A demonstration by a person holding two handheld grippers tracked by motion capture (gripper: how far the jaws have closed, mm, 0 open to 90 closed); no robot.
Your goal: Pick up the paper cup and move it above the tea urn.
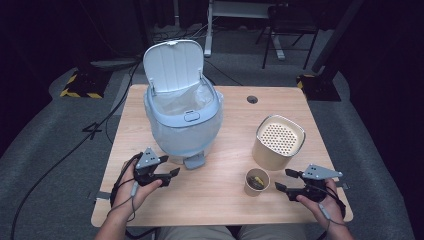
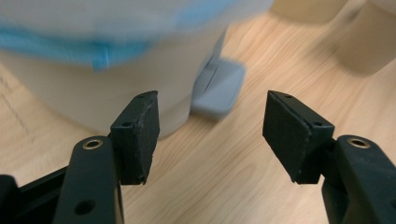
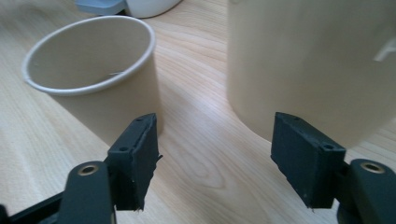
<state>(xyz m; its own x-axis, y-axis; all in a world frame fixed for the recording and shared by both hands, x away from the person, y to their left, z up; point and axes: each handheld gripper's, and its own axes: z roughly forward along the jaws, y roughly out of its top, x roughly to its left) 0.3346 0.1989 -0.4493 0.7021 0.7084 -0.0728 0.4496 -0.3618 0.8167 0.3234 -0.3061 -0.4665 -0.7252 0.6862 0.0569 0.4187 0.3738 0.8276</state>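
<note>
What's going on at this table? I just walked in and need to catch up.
A person works with two handheld grippers. The left gripper, jaws open and empty, sits by the foot pedal of a lined pedal bin whose lid stands open. The right gripper, also open and empty, points at a small paper cup beside a tan perforated-top canister.

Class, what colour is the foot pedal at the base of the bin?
Grey-blue; the pedal shows best in the left gripper view, against the bin's white base.

High overhead view of the table [image 1: 220,200]; two low close views along it, sharing paper cup [image 1: 257,181].
</note>
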